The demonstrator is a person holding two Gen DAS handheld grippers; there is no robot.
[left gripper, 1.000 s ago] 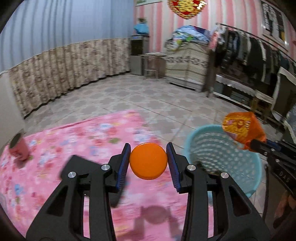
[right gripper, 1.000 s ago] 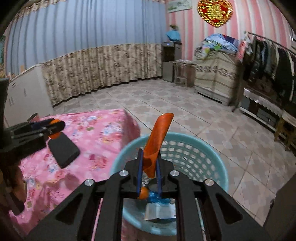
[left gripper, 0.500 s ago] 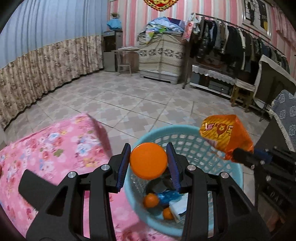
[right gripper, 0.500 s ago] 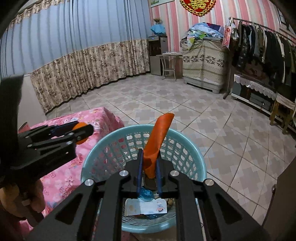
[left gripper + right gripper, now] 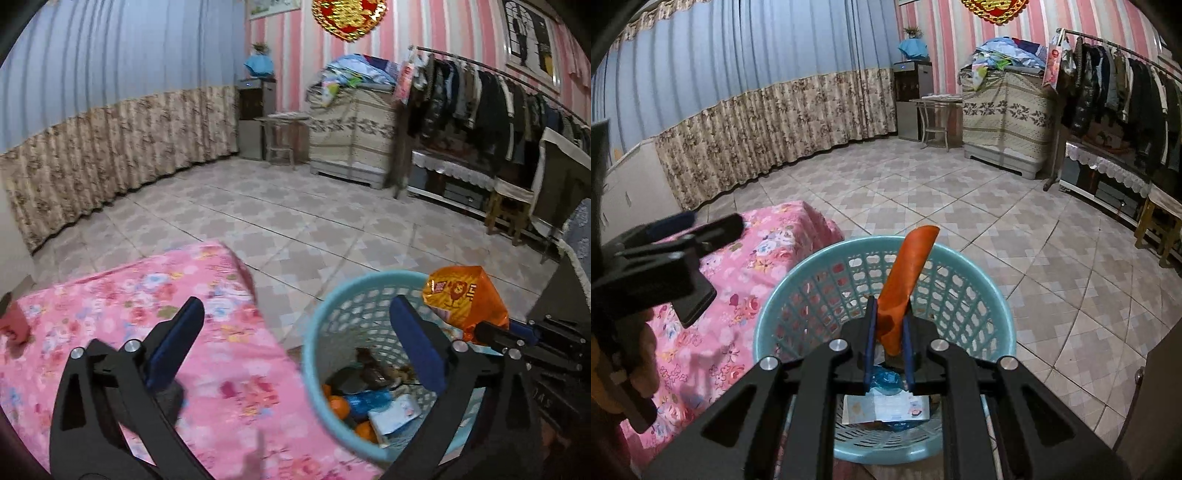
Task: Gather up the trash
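A light blue plastic basket (image 5: 325,325) (image 5: 975,280) stands on the floor beside the pink table and holds trash: oranges (image 5: 339,406), a blue wrapper and a white packet. My left gripper (image 5: 295,332) is open and empty, over the table edge and the basket's rim. My right gripper (image 5: 889,328) is shut on an orange snack bag (image 5: 908,273) above the basket. The bag also shows in the left wrist view (image 5: 461,299).
A pink floral cloth (image 5: 129,295) covers the table on the left. A pink cup (image 5: 11,325) stands at its far left edge. Tiled floor lies beyond, with a clothes rack (image 5: 498,99), a cabinet and a stool (image 5: 506,218) at the back right.
My left gripper moved over the basket, opened and let the orange go; it now lies in the basket. My right gripper has kept the snack bag over the basket.
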